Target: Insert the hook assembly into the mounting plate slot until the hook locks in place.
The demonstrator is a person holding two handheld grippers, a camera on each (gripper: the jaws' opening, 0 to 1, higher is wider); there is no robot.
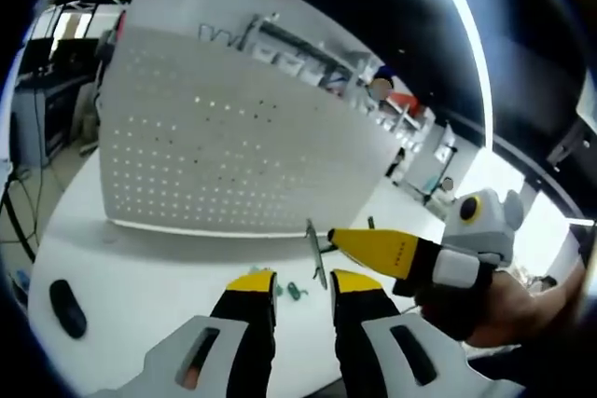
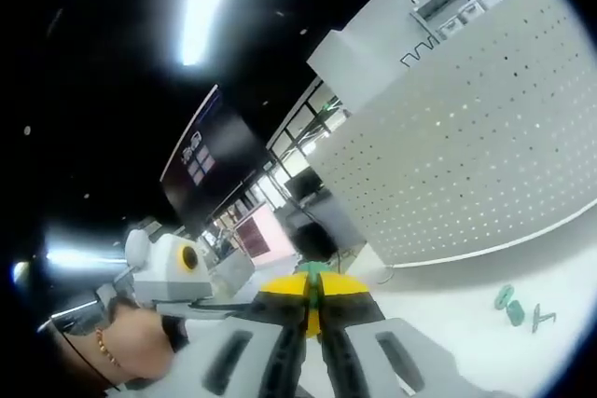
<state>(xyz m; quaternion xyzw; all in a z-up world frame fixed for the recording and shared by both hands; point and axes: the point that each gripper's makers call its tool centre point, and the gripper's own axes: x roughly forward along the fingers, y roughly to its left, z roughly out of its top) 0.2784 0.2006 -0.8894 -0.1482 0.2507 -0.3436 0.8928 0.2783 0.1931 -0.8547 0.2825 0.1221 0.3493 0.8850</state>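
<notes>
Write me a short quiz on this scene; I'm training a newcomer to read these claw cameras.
1. True or false: the jaws of the left claw stand apart, with nothing between them.
2. What stands upright at the back of the white table?
A. a white pegboard
B. a red toolbox
C. a stepladder
3. Fill in: the small loose parts lying on the table in front of the pegboard are ___ in colour.

Key: 1 true; 2 A; 3 green.
</notes>
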